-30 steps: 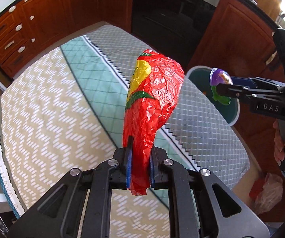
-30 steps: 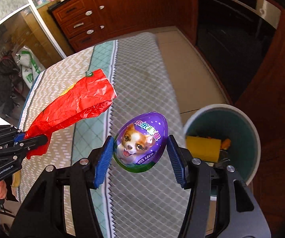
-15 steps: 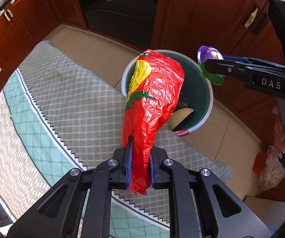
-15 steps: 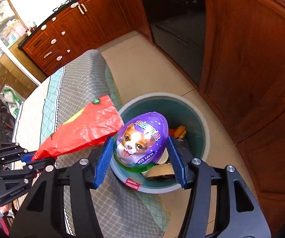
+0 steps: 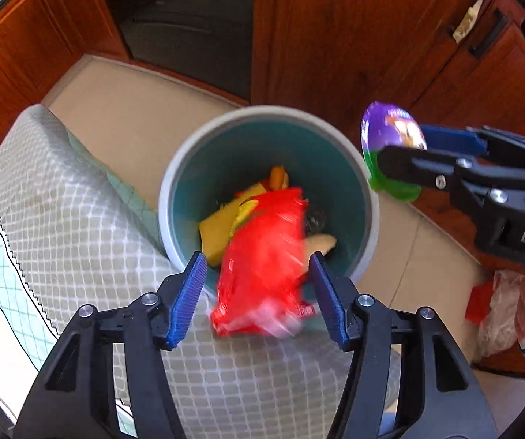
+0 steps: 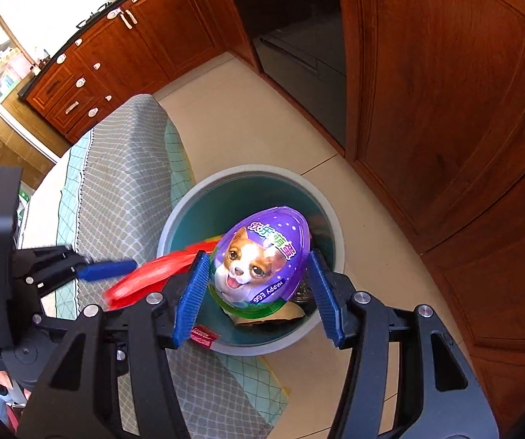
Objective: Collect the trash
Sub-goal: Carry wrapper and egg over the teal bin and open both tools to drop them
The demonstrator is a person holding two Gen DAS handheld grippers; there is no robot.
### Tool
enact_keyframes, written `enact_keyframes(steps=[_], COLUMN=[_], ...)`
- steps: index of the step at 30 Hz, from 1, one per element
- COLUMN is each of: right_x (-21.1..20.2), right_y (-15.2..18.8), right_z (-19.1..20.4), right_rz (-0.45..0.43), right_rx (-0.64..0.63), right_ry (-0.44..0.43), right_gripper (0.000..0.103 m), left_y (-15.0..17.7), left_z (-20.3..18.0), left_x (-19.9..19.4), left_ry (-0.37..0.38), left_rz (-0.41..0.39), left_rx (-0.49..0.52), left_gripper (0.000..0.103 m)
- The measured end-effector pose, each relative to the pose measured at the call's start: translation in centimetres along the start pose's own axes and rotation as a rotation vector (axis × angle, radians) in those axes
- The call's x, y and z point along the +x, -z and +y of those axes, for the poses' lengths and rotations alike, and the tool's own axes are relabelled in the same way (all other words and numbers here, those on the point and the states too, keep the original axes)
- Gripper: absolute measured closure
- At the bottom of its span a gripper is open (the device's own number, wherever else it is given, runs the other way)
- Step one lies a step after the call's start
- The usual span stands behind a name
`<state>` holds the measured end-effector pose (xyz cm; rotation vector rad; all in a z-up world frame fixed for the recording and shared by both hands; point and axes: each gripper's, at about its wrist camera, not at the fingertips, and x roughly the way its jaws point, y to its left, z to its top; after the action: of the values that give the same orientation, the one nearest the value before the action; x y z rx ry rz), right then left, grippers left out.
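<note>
Egg's dog face (image 6: 258, 263) only in right view; left tool (image 5: 257, 292) agape.

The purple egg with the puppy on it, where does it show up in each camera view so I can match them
Left wrist view: the purple egg sits at right, seen edge-on in the right gripper, just past the bin's rim.
Right wrist view: the egg fills the lower centre, between the right gripper's blue pads.
Shared landmark: the teal trash bin, beside the cloth-covered table in both.
</note>
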<state>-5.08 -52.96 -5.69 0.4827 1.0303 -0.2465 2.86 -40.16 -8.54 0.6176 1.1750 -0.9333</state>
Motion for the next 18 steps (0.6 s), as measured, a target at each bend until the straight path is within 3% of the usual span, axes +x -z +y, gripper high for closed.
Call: enact_keyframes(steps=[8, 15, 16, 18], right_x=[1.4, 2.8, 2.8, 2.7], right_y=[-0.5, -1.0, -1.1, -1.1], right_z=[-0.2, 1.0, 1.1, 1.1], right_rz=[0.033, 0.053, 0.053, 0.052], right_rx=[-0.013, -0.042, -0.042, -0.042], right_ry=[0.018, 0.024, 0.027, 0.033], right_gripper=[0.050, 0.050, 0.050, 0.050], left_y=[0.6, 1.5, 1.6, 1.5], left_z=[1.5, -0.2, -0.6, -1.1], left_x=[-0.2, 0.7, 0.8, 1.3], left_ry=[0.040, 0.184, 0.198, 0.234], left_rz=[-0.041, -0.010, -0.014, 0.000], left_rx=[-0.044, -0.046, -0.041, -0.038], left_gripper=[0.032, 0.031, 0.034, 0.062])
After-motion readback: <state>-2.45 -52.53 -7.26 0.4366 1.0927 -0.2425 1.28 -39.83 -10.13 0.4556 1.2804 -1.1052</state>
